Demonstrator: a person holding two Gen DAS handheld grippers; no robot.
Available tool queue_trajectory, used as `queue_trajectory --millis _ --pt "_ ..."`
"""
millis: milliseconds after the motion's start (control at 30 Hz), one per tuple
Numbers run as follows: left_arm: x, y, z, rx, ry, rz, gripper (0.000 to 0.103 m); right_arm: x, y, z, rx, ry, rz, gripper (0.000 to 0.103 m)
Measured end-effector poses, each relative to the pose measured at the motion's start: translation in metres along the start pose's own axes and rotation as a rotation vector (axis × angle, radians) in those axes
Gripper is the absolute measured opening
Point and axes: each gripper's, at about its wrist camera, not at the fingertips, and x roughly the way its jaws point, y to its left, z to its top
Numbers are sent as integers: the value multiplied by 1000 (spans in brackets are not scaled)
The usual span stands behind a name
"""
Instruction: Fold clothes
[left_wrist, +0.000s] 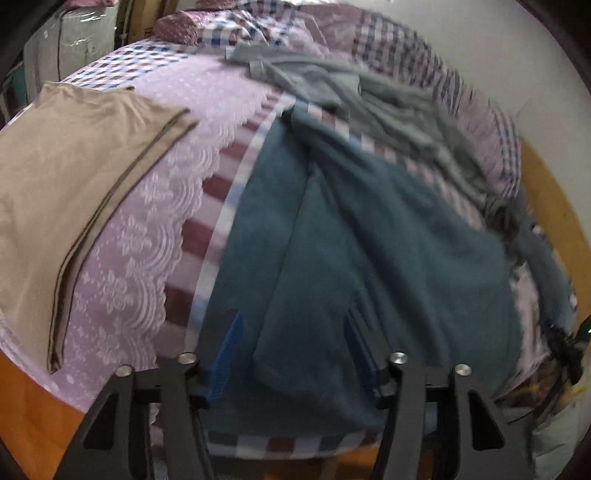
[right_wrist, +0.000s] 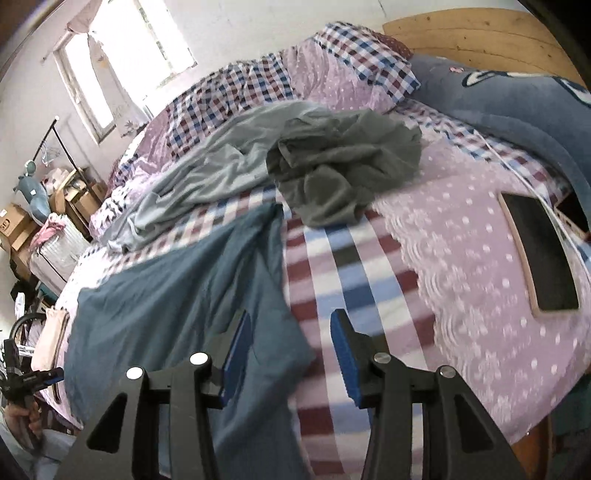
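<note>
A tan garment (left_wrist: 74, 177) lay folded flat on the bed (right_wrist: 480, 258); the teal garment (left_wrist: 369, 240) and grey clothes (right_wrist: 332, 166) lay unfolded; both the left gripper (left_wrist: 293, 354) and the right gripper (right_wrist: 290, 354) were open and empty.

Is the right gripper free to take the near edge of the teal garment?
Probably yes: the right gripper is open, its jaws over the teal garment edge, nothing between.
</note>
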Motion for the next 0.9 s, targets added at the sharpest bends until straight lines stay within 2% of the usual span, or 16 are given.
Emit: queue_trajectory --millis 67,133,167,333,467,733,900 --pt "7 2 -5 2 41 31 30 1 -2 -5 1 6 -9 48" --pt "5 2 -7 8 31 23 26 0 -4 -8 2 5 -16 48" --pt "4 0 -8 15 29 23 19 -1 -4 -9 3 4 -19 48" --pt "-1 -7 -16 53 14 38 18 -4 -9 -13 10 -2 -29 48" --pt "-8 -5 -19 52 -11 47 2 -5 -15 -15 25 -1 -33 48" --pt "-36 25 -20 -35 -108 36 1 -2 -15 -20 25 32 5 48" --pt "-34 26 -17 -60 -110 48 1 4 -10 -24 5 77 33 48"
